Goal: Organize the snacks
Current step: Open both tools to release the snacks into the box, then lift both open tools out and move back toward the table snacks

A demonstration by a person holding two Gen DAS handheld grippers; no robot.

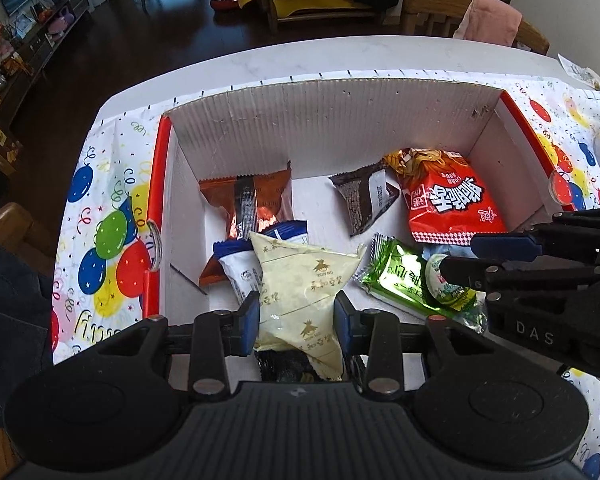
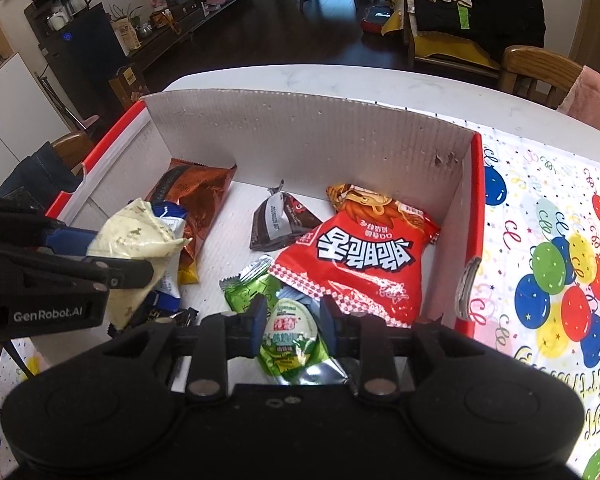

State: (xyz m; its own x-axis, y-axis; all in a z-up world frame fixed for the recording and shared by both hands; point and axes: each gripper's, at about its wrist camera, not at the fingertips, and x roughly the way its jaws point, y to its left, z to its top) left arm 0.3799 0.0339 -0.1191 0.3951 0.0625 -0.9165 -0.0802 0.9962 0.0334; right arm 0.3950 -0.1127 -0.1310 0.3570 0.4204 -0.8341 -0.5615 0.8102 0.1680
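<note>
My left gripper (image 1: 296, 322) is shut on a cream triangular snack pouch (image 1: 300, 284), held over the near left part of the white cardboard box (image 1: 324, 120). It shows in the right wrist view (image 2: 136, 236) too. My right gripper (image 2: 292, 320) is shut on a green-and-white snack packet (image 2: 290, 340), held over the near right part of the box (image 2: 312, 128). That packet shows in the left wrist view (image 1: 448, 284). In the box lie a red noodle bag (image 1: 448, 196), an orange-brown packet (image 1: 252, 196), a dark brown packet (image 1: 368, 196), a blue-white packet (image 1: 240, 268) and a green packet (image 1: 396, 276).
The box stands on a balloon-print cloth (image 1: 108, 236) over a white table (image 1: 300, 60). The box has red side rims (image 2: 476, 200). Wooden chairs (image 1: 436, 12) stand beyond the far table edge, one with a pink cloth (image 1: 488, 20). A dark packet (image 1: 288, 366) lies under my left gripper.
</note>
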